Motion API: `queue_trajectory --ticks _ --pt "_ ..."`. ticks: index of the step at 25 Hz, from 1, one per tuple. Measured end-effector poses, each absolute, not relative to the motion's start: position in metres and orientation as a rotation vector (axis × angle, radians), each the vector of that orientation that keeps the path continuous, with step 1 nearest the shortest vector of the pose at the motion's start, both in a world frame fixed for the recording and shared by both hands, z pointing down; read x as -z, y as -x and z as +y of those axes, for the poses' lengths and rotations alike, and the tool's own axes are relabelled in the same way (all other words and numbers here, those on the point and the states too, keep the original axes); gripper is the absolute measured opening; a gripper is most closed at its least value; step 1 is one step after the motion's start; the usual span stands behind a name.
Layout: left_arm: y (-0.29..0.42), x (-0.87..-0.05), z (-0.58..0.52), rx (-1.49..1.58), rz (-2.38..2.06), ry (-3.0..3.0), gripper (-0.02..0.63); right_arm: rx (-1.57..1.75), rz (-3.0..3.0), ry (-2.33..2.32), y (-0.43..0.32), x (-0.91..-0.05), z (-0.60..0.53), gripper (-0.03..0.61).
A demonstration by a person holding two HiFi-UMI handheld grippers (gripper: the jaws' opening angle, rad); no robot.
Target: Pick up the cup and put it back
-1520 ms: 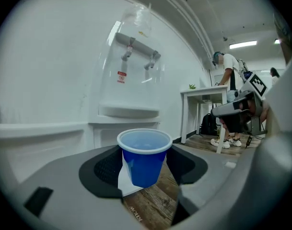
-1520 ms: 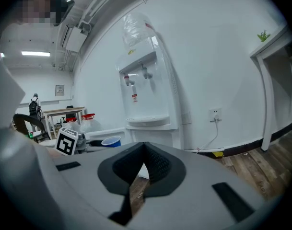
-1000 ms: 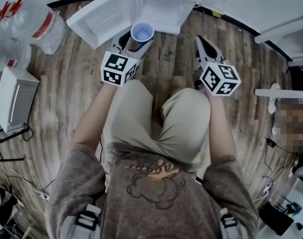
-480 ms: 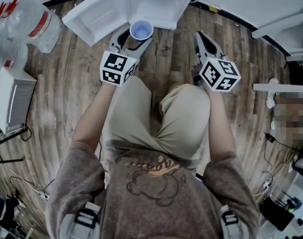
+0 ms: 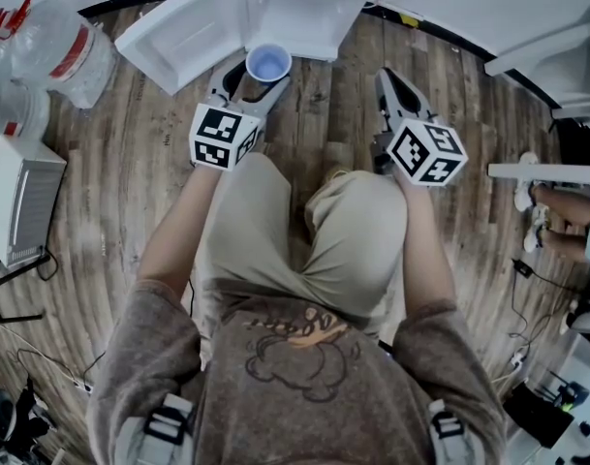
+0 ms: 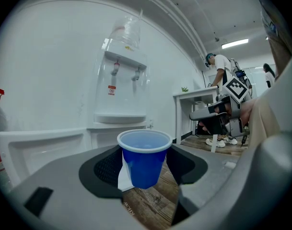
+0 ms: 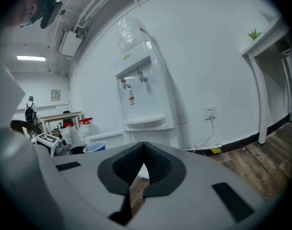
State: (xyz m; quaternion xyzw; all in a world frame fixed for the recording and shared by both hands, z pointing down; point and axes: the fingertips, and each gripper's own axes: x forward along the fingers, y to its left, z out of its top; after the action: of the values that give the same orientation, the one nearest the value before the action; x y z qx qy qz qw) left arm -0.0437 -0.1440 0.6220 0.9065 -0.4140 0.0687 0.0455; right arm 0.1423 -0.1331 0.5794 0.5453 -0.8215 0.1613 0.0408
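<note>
- The blue cup (image 6: 144,158) stands upright between the two jaws of the left tool (image 5: 251,80), clear of the wooden floor (image 5: 130,172).
- The left tool is clenched on the cup; the dark pads (image 6: 105,169) press on its sides just under the white rim.
- From the head view the cup's open mouth faces up, right at the front edge of the white water dispenser (image 5: 304,3).
- In the left gripper view the dispenser's two taps and its drip tray (image 6: 119,118) sit higher than the cup and behind it.
- A white panel (image 5: 183,32) juts out from the dispenser's left side, just beside the left tool.
- The right tool (image 7: 145,150) is clenched on nothing: its pads meet at the tip, with only floor showing through the gap below.
- The right tool is held off to the right of the cup, well apart from it, pointing the same way.
- Big clear water bottles (image 5: 57,46) lie on the floor to the left of the dispenser.
- A wall socket with a white cable (image 7: 210,112) is on the wall to the dispenser's right.
</note>
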Motion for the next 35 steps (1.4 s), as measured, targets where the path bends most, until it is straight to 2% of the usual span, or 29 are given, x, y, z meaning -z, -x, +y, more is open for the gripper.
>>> queue_trajectory --ticks 17,35 --pt "0.04 -0.635 -0.164 -0.22 -1.304 -2.728 0.285 -0.495 -2.541 -1.672 -0.157 -0.578 -0.135 0.002" --pt "0.032 -0.7 -0.265 -0.184 -1.4 -2.652 0.285 -0.556 -2.643 -1.601 -0.16 -0.58 -0.141 0.002"
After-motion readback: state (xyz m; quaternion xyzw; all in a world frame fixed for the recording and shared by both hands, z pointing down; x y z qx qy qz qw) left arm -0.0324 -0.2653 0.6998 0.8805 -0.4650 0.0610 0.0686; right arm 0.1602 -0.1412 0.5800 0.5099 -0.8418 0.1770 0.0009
